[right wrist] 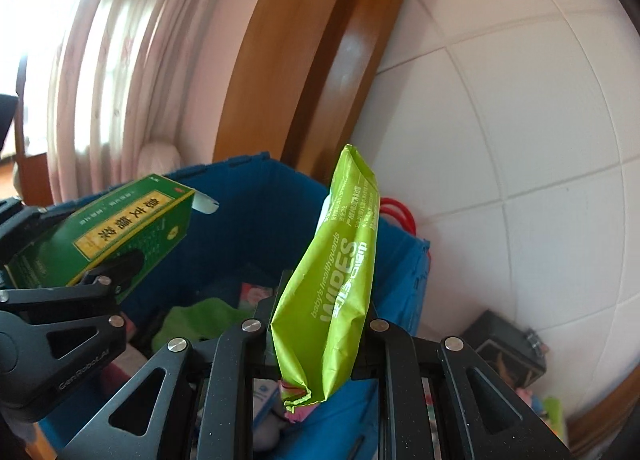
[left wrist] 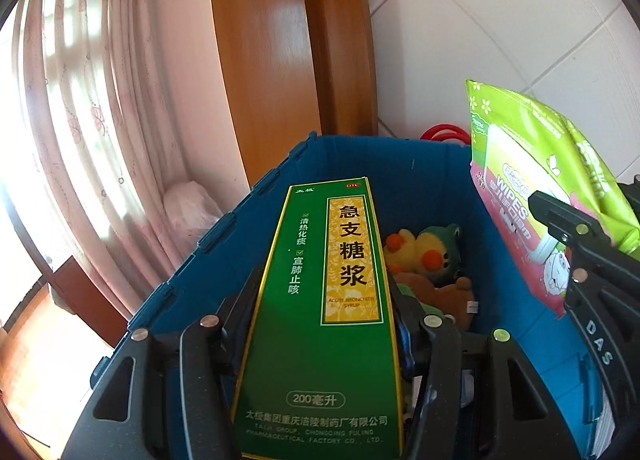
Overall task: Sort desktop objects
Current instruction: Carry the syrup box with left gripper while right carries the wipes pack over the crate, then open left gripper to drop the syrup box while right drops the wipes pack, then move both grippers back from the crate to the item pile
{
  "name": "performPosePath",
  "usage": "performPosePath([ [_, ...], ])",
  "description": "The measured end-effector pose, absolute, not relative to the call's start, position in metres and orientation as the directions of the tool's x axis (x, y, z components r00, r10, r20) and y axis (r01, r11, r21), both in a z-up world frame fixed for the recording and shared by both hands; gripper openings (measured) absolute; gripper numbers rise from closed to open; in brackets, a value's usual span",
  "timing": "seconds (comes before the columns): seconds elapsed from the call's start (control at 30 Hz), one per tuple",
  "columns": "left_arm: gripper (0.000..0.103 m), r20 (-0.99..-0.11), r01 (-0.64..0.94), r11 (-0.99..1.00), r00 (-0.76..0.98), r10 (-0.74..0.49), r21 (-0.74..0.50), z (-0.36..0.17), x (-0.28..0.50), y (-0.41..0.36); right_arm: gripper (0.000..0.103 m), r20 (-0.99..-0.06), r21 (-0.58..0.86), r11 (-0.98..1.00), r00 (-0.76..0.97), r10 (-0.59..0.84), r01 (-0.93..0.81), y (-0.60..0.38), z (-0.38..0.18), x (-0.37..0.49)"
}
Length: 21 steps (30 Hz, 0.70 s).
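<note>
While the left gripper clamps a tall green medicine box between its fingers at the bottom centre of the left wrist view, the right gripper pinches a lime-green pack of wipes near its lower end, at the bottom centre of the right wrist view. Both things hang over an open blue bin that fills the middle of each view. Inside the bin, right of the box, lie a yellow duck toy, a green frog toy and a brown plush toy. Behind the bin stand a wooden door frame at top centre, a pink curtain at the left and a white tiled wall at the upper right. A red loop shows past the bin's far rim.
</note>
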<state>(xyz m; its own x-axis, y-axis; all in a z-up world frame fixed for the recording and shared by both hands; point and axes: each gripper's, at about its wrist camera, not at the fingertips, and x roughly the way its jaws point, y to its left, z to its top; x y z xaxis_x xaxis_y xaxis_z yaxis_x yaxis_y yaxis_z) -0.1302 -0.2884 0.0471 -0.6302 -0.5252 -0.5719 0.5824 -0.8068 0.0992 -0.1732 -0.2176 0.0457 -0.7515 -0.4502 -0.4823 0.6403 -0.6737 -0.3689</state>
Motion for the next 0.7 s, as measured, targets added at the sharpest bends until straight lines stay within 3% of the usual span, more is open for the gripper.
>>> performPosePath([
  [0.1,0.058,-0.585,0.573,-0.816,-0.635,-0.505,0.083,0.044,-0.126,-0.3,0.019,-0.498,-0.385,-0.672,-0.755,-0.426,0.633,-0.232,0.037,-0.177],
  [0.23,0.073,-0.588,0.579,-0.812,-0.633,-0.504,0.073,0.043,-0.121,-0.303,0.021,-0.498,-0.414,-0.675,-0.773,-0.393,0.61,-0.243,0.028,-0.179],
  [0.3,0.077,-0.592,0.582,-0.811,-0.63,-0.503,0.069,0.042,-0.123,-0.308,0.03,-0.497,-0.41,-0.689,-0.78,-0.381,0.598,-0.243,0.026,-0.18],
  [0.33,0.077,-0.592,0.584,-0.808,-0.627,-0.506,0.071,0.043,-0.123,-0.309,0.043,-0.499,-0.406,-0.693,-0.78,-0.378,0.596,-0.243,0.025,-0.181],
  [0.37,0.077,-0.592,0.588,-0.805,-0.623,-0.51,0.075,0.042,-0.122,-0.308,0.067,-0.498,-0.406,-0.697,-0.783,-0.373,0.591,-0.241,0.024,-0.181],
  [0.4,0.077,-0.593,0.593,-0.801,-0.619,-0.515,0.077,0.042,-0.122,-0.308,0.083,-0.491,-0.414,-0.699,-0.79,-0.368,0.583,-0.24,0.023,-0.179],
  [0.57,0.078,-0.578,0.603,-0.795,-0.629,-0.52,0.059,0.042,-0.113,-0.305,0.101,-0.457,-0.43,-0.703,-0.808,-0.372,0.567,-0.224,0.027,-0.171],
  [0.7,0.078,-0.566,0.604,-0.794,-0.634,-0.527,0.062,0.043,-0.106,-0.295,0.102,-0.45,-0.412,-0.703,-0.8,-0.396,0.58,-0.208,0.03,-0.164],
])
